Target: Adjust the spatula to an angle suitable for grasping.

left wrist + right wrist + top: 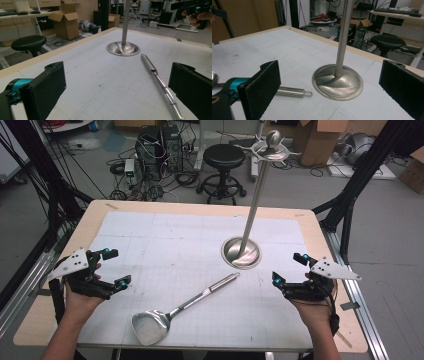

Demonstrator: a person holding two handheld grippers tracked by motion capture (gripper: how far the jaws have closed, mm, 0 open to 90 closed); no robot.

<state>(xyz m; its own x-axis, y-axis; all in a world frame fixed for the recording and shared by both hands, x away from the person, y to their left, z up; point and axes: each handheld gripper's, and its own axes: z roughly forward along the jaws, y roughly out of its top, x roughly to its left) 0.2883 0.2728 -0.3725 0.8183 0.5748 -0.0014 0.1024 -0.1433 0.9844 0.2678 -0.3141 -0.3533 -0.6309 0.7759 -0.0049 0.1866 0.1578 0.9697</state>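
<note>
A steel spatula (185,306) lies flat on the gridded mat, its blade toward the near edge and its handle pointing at a metal stand (241,252). The stand has a round base, a tall pole and hooks at the top (272,150). My left gripper (117,267) hovers at the mat's left, open and empty. My right gripper (289,268) hovers at the right, open and empty. In the left gripper view the spatula handle (160,85) runs just inside the right jaw, with the stand base (123,48) ahead. In the right gripper view the stand base (337,82) sits between the wide jaws, the handle's loop end (305,93) beside it.
The white mat (150,235) covers most of the wooden table (95,215). Beyond the far edge stand a black stool (223,157), computer cases with cables (152,150) and cardboard boxes (320,140). Black frame legs flank the table on both sides.
</note>
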